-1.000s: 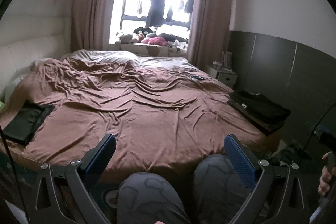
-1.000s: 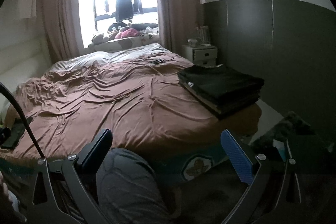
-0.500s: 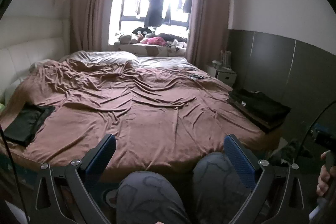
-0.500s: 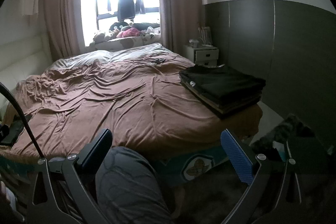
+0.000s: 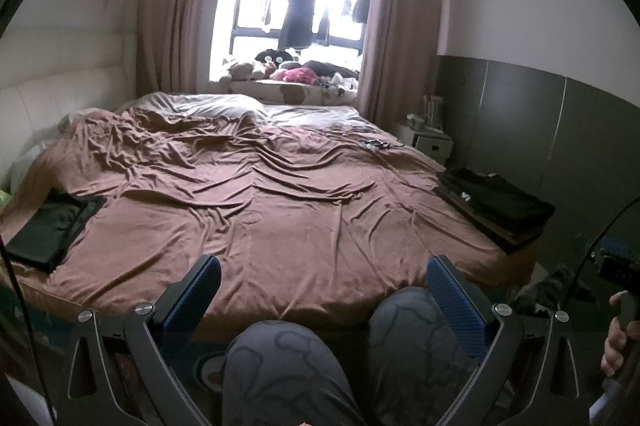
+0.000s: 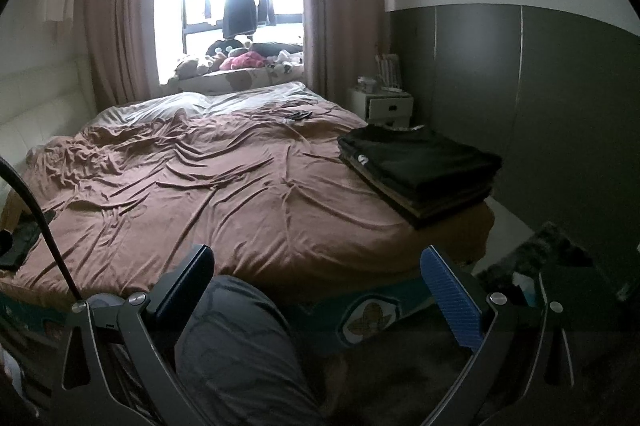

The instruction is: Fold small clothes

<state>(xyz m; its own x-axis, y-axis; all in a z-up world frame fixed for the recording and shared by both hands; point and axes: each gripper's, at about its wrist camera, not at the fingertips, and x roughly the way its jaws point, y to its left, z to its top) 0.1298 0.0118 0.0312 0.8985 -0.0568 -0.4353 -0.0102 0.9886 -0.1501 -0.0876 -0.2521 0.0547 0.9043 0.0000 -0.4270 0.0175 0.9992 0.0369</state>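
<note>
Folded dark clothes stack (image 6: 420, 168) on bed's (image 6: 224, 194) right front corner, long axis toward the window, white neck label unreadable | flat black garment (image 5: 52, 224) at left edge, separate | left gripper (image 5: 322, 300) spread wide, empty, over knees (image 5: 280, 366) | right gripper (image 6: 316, 290) spread wide, empty

A neat stack of folded dark, mostly black clothes (image 6: 420, 170) rests flat at the right edge of the brown wrinkled bedsheet (image 6: 224, 194), a small white label showing on its near-left edge. A single folded black garment (image 5: 52, 226) lies flat near the sheet's left edge, well apart from the stack.
</note>
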